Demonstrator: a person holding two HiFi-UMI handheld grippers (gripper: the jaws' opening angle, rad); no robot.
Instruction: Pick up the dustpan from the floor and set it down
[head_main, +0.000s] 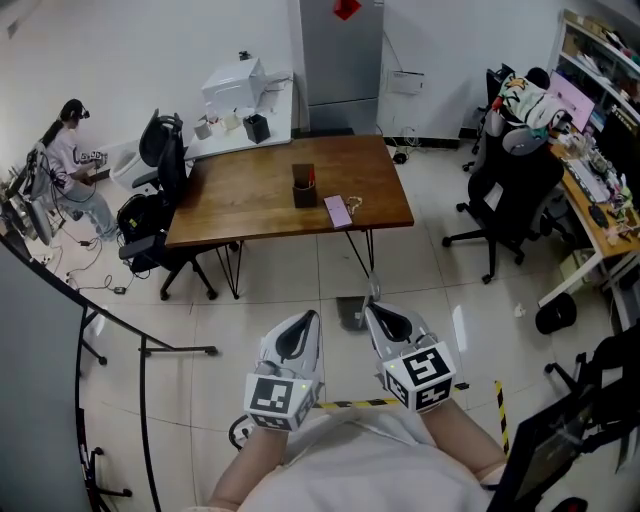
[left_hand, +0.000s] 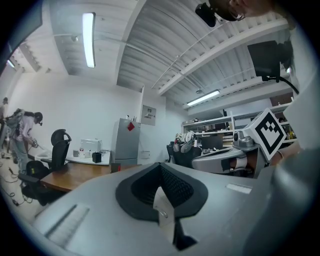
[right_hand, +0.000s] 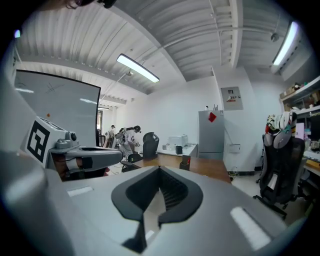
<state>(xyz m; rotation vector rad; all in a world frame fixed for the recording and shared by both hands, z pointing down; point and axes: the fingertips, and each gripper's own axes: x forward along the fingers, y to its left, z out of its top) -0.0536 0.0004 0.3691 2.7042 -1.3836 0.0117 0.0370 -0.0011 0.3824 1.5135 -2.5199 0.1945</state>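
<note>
Here L gripper (head_main: 303, 328) & R gripper (head_main: 383, 320) were both clenched, empty; dustpan (head_main: 350, 313) lay on floor (head_main: 270, 315) just beyond R fingertips

The right gripper (right_hand: 159, 174), a grey shell with black ribbed lining, fills the lower half of the view; its jaws are closed together with nothing between them. At 9 o'clock the left gripper (right_hand: 114, 156), grey with a black-and-white marker cube, lies level and points towards the centre. Just above centre stretches a brown wooden table (right_hand: 202, 168) carrying a small dark box (right_hand: 186, 162). Behind it, at 1 o'clock, stands a tall grey cabinet with a red diamond sticker (right_hand: 211, 135). A black office chair (right_hand: 280, 167) sits at 3 o'clock. A long fluorescent ceiling lamp (right_hand: 138, 68) glows at 11 o'clock, and a person in white (right_hand: 131, 139) bends over left of centre.
</note>
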